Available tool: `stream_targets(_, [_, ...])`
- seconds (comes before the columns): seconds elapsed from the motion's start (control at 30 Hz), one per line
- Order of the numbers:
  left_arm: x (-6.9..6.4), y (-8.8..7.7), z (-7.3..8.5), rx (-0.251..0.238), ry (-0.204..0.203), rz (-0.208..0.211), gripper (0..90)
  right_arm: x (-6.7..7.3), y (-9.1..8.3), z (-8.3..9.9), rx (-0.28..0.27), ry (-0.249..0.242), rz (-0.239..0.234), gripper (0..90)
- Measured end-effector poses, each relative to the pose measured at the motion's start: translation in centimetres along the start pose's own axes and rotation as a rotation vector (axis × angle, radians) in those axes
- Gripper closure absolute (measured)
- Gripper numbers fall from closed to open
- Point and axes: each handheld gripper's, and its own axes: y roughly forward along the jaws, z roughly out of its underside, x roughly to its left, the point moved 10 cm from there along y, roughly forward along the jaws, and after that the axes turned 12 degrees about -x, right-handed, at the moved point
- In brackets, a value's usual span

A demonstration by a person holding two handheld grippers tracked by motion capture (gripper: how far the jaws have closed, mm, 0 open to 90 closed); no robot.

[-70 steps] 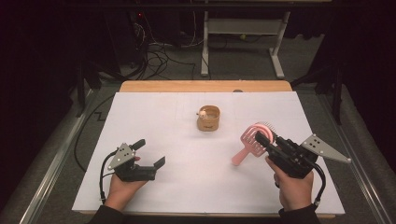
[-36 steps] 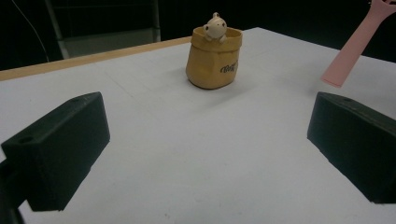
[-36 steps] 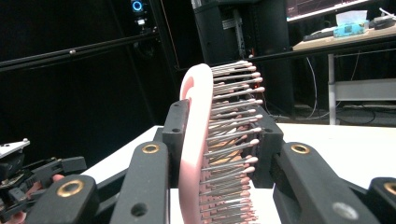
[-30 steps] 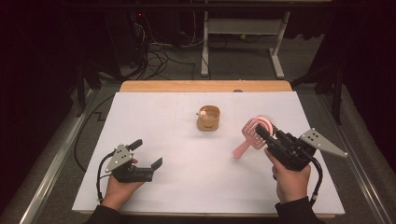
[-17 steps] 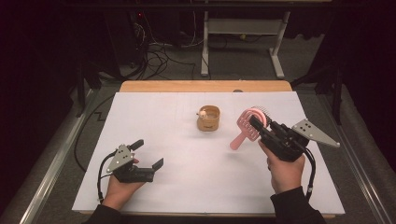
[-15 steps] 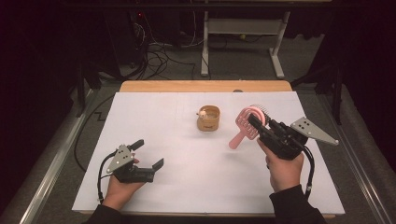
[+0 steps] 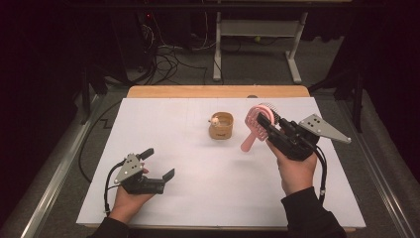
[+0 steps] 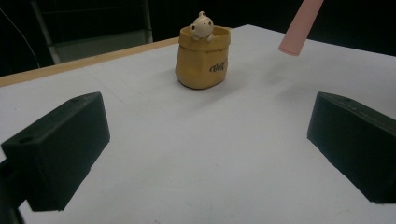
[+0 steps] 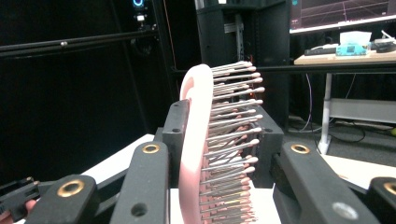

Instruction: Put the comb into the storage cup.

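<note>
A: What is seen nearest?
B: The left gripper point(image 7: 157, 163) is rested on the white table point(image 7: 198, 198), jaws apart, nothing between them.
A: And farther off?
B: The pink hairbrush point(image 7: 256, 125) is clamped by its head in the right gripper point(image 7: 265, 122), lifted off the table, just beside the tan pouch point(image 7: 221, 126)

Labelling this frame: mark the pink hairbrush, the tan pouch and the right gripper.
pink hairbrush point(image 7: 258, 120), high view, its head.
tan pouch point(image 8: 201, 64), left gripper view, front wall.
right gripper point(image 7: 267, 122), high view, between its fingertips.
</note>
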Motion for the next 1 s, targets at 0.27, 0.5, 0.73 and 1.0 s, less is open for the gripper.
stream_targets(0.27, [-0.2, 0.1, 0.1, 0.005, -0.001, 0.008, 0.0, 0.0, 0.6, -0.6, -0.008, 0.009, 0.004, 67.1])
stream_targets(0.5, [-0.2, 0.1, 0.2, 0.013, 0.000, 0.009, 0.0, 0.2, 1.1, -1.2, -0.021, 0.001, -0.003, 67.2])
stream_targets(0.73, [-0.2, 0.0, 0.2, 0.015, 0.002, 0.007, 0.0, 0.0, 1.4, -1.6, -0.036, 0.008, 0.006, 67.2])
stream_targets(1.0, [-0.1, 0.1, 0.3, 0.014, -0.001, 0.006, 0.0, -0.1, 2.1, -2.2, -0.045, 0.001, 0.015, 67.2])
